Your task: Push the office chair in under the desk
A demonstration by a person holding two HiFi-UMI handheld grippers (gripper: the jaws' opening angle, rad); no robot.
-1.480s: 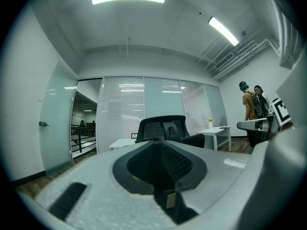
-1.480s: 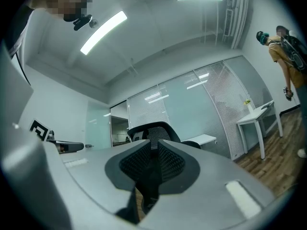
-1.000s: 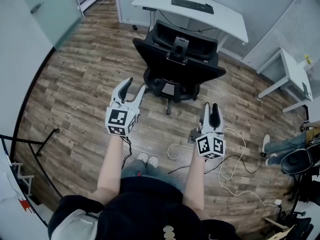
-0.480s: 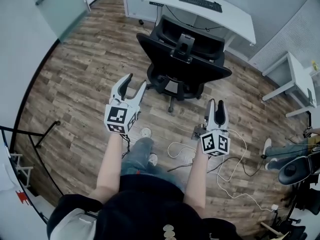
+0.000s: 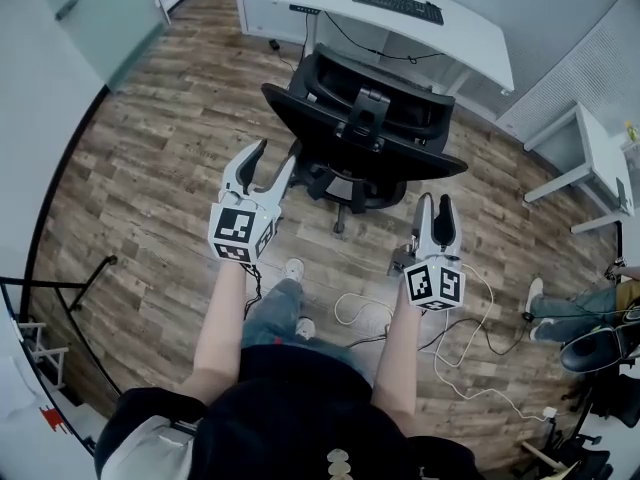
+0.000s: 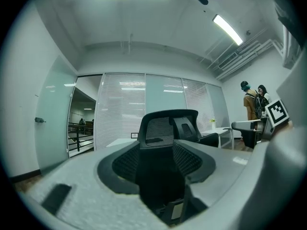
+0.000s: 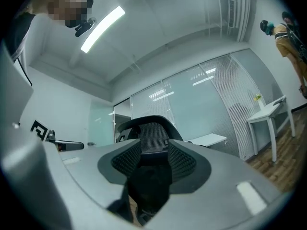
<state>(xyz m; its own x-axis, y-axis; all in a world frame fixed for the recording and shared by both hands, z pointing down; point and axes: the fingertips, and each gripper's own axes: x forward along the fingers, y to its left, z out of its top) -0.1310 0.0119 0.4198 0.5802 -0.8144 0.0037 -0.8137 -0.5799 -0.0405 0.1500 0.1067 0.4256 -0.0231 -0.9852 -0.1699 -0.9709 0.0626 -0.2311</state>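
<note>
The black office chair (image 5: 365,133) stands on the wood floor with its back toward me and its seat facing the white desk (image 5: 450,33), pulled out from under it. My left gripper (image 5: 272,156) is open, its tips close to the left edge of the backrest, nothing between them. My right gripper (image 5: 433,204) is open too, just short of the backrest's right corner. In the left gripper view the chair's headrest (image 6: 165,128) shows ahead beyond the jaws. The right gripper view shows the mesh back (image 7: 152,134) the same way.
A keyboard (image 5: 398,6) lies on the desk. A small white table (image 5: 590,158) stands at the right, with a person's legs (image 5: 570,303) and another chair (image 5: 600,343) beyond. Loose cables (image 5: 465,343) trail on the floor near my feet. A glass door (image 5: 90,8) is at the left.
I have taken a step forward, with one foot now ahead. Both grippers have come closer to the chair's backrest. The chair itself has hardly moved.
</note>
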